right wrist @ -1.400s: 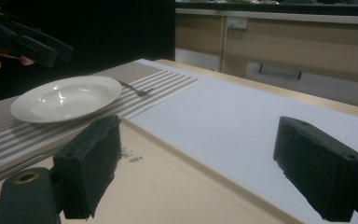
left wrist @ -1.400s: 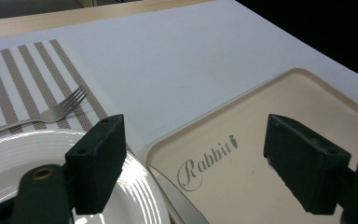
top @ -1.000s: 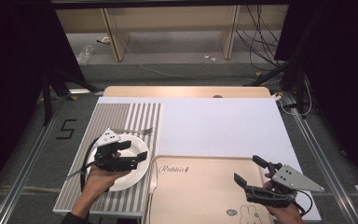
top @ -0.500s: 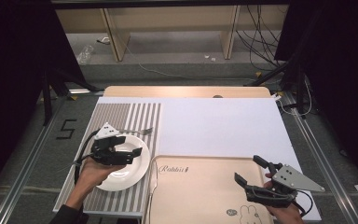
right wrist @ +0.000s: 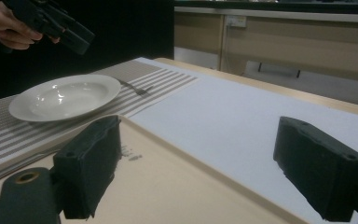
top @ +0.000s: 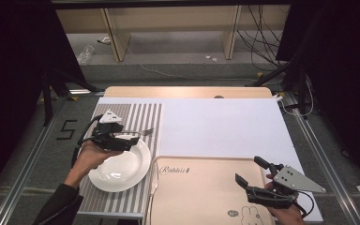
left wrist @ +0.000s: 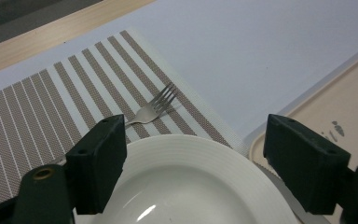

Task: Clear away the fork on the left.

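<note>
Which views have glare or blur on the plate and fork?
Left gripper view: small glare spot on the plate, fork sharp, the tool's jaws soft. Right gripper view: faint highlights on the plate, near jaws blurred. High view: evenly lit, dark surroundings.

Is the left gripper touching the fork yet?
Apart. The right gripper view shows the left gripper held in the air above the plate, with open space down to the fork on the striped placemat.

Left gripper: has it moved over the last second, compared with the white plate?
Yes. The left gripper has drifted from above the white plate toward its far rim, nearer the fork on the striped placemat. Its jaws stand open.
</note>
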`<action>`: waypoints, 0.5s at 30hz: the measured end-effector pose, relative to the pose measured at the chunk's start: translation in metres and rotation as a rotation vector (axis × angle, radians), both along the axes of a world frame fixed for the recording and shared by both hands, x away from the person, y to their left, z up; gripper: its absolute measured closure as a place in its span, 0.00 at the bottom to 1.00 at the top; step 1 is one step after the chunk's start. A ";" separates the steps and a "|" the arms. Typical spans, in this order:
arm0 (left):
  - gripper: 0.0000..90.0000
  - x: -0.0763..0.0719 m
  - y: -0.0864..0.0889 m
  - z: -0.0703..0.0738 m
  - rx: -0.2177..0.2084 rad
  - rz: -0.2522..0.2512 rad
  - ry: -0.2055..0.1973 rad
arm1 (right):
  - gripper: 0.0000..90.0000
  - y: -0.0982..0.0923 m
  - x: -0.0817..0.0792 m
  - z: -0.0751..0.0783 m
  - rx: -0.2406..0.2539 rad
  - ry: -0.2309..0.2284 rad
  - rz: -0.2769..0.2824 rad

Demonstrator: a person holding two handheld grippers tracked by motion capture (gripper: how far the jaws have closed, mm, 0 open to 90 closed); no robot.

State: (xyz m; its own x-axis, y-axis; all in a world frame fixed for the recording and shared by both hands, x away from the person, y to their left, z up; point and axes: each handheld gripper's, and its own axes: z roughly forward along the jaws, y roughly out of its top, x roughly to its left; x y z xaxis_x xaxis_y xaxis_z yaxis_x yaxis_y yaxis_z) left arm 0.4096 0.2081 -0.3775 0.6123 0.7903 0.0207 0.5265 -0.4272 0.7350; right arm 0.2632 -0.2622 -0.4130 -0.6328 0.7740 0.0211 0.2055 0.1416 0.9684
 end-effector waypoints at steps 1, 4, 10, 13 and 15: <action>0.24 0.003 0.000 0.000 0.016 0.002 0.000 | 0.18 0.000 0.000 0.000 -0.003 -0.002 0.001; 0.24 0.013 0.002 0.000 0.033 0.003 0.013 | 0.18 0.000 0.000 0.000 -0.002 0.000 0.001; 0.24 0.031 0.010 -0.009 0.079 0.018 0.027 | 0.18 0.000 0.000 0.000 0.000 0.001 0.000; 0.25 0.039 0.013 -0.014 0.104 0.025 0.034 | 0.18 0.000 0.000 0.000 -0.002 0.001 0.002; 0.25 0.045 0.014 -0.017 0.114 0.026 0.042 | 0.18 0.000 0.000 0.000 -0.001 0.004 0.001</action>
State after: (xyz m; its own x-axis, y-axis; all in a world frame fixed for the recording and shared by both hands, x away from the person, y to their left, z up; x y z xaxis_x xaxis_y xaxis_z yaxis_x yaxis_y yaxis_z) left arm 0.4543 0.2226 -0.3941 0.5942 0.7997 0.0863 0.5675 -0.4929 0.6595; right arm 0.2634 -0.2620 -0.4132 -0.6335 0.7734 0.0233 0.2096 0.1425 0.9673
